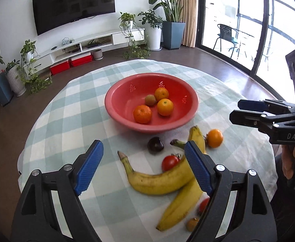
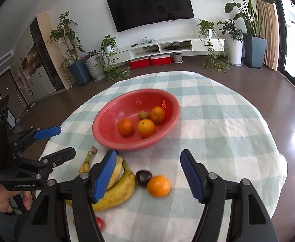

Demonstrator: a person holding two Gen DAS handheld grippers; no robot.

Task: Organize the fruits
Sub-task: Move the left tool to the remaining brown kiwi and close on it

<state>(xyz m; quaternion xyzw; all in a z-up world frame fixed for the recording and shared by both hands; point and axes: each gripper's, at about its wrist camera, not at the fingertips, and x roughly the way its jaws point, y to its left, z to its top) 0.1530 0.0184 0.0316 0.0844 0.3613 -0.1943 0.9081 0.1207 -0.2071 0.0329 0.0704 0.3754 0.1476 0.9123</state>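
Both grippers hang over the near edge of the surface (image 1: 83, 92), nothing in either one. The left gripper (image 1: 143, 165) has its jaws spread wide with only cloth and fruit showing beyond them; the right gripper (image 2: 147, 173) stands about half open, jaws likewise bare. No earlier picture to go on, so this reads as the gap between one drop and the next pick. Closest in, by the near edge, lie two bananas (image 1: 167, 179) crossed over one another, a tomato (image 1: 169, 162) tucked against them, a second tomato (image 1: 204, 204) partly hidden behind the left jaw, and a small orange-brown fruit (image 1: 192, 223) I can't identify. A little further in sit a dark plum (image 1: 155, 145) and a loose orange (image 1: 215, 138), near each other, just short of the bowl. Then the red bowl (image 1: 115, 109), about mid-surface, already holding three oranges (image 1: 142, 114) and a small brownish fruit (image 1: 150, 100). So the job looks partly done: several pieces in, seven or so out. Next call, I'd say, is for the right gripper to drop over the loose orange, which sits right ahead of it, jaws straddling it before squeezing; it's round and may roll toward the plum.
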